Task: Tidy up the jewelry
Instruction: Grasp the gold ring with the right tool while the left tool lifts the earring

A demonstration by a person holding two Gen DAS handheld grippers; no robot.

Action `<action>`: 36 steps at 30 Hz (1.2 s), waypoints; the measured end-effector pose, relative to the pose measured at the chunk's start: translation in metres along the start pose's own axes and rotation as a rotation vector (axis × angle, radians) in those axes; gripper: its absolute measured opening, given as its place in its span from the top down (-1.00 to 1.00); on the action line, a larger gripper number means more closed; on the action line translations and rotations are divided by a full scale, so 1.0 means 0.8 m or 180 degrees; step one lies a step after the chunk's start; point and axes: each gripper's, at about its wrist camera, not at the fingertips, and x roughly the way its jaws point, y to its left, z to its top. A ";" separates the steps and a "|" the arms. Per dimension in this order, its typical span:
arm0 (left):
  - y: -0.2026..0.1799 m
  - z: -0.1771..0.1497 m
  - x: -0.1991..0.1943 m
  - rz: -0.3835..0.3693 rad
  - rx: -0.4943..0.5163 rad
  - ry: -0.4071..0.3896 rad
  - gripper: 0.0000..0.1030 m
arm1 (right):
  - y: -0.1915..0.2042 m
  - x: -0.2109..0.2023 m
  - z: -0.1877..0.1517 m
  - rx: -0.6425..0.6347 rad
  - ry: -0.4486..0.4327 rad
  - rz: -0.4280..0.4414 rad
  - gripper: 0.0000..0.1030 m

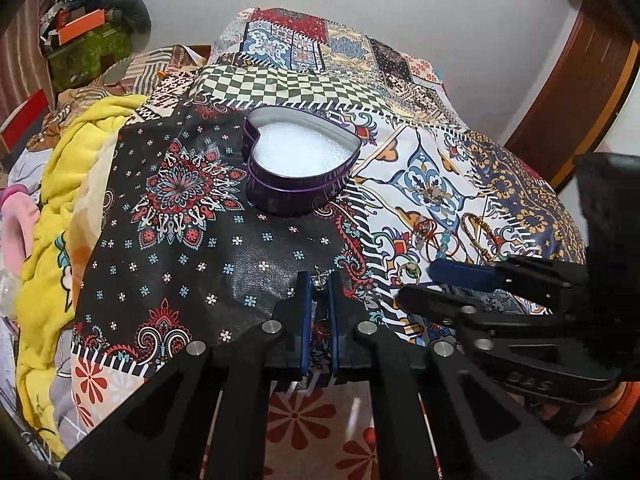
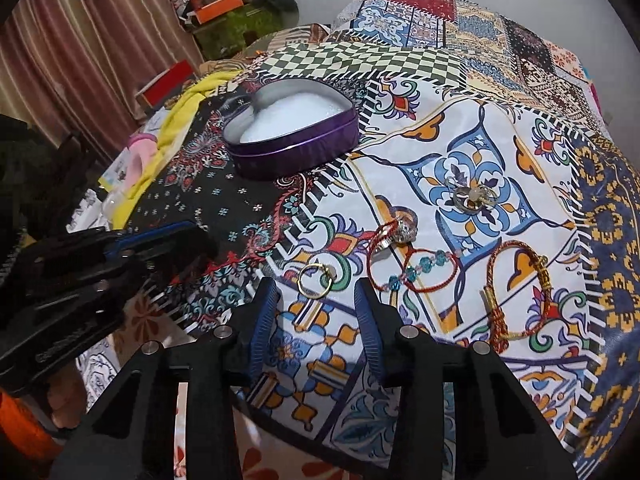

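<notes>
A purple heart-shaped tin (image 1: 280,196) (image 2: 296,156) with a white foam lining stands open on the patterned bedspread. My left gripper (image 1: 320,286) is shut on a small silver earring (image 1: 319,279), held above the dark cloth in front of the tin. It shows in the right wrist view as the left gripper (image 2: 196,236). My right gripper (image 2: 316,300) is open, its fingers either side of a gold ring (image 2: 314,280) (image 1: 410,272) lying just ahead of them. Past it lie a red cord bracelet with teal beads (image 2: 416,268), a red-gold braided bracelet (image 2: 516,288), a silver ring (image 2: 404,230) and a silver cluster (image 2: 472,196).
The patchwork bedspread (image 1: 400,92) covers a raised mound. A yellow blanket (image 1: 60,184) and pink item (image 1: 16,220) lie at the left. Curtains (image 2: 80,40) and stacked boxes (image 2: 220,8) stand behind. A wooden door frame (image 1: 580,80) is at the right.
</notes>
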 end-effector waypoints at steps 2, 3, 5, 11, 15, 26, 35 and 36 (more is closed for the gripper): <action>0.002 0.000 -0.001 0.0000 -0.0014 -0.0004 0.88 | 0.003 0.003 0.001 -0.0049 -0.0010 -0.0048 0.28; 0.003 0.000 -0.001 -0.0002 -0.0024 -0.0005 0.88 | 0.005 0.004 0.001 -0.0081 -0.0025 -0.0076 0.28; 0.004 0.000 -0.002 0.0004 -0.0033 -0.0017 0.88 | 0.008 0.006 0.000 -0.0137 -0.0042 -0.0111 0.29; 0.001 0.001 -0.014 0.0025 -0.0016 -0.0092 0.88 | 0.005 0.005 0.003 -0.0129 -0.0035 -0.0088 0.62; -0.001 0.003 -0.023 0.0044 -0.0024 -0.0129 0.88 | 0.008 0.004 0.004 -0.0141 -0.0037 -0.0083 0.62; -0.015 0.015 -0.053 0.0016 -0.0042 -0.0316 0.88 | 0.001 -0.043 0.023 -0.0063 -0.0405 -0.0061 0.62; -0.025 0.046 -0.079 0.0184 -0.0001 -0.0624 0.88 | -0.001 -0.087 0.059 -0.0095 -0.0861 -0.0173 0.62; -0.026 0.050 -0.081 0.0230 0.0013 -0.0663 0.88 | -0.002 -0.090 0.065 -0.0098 -0.0905 -0.0179 0.62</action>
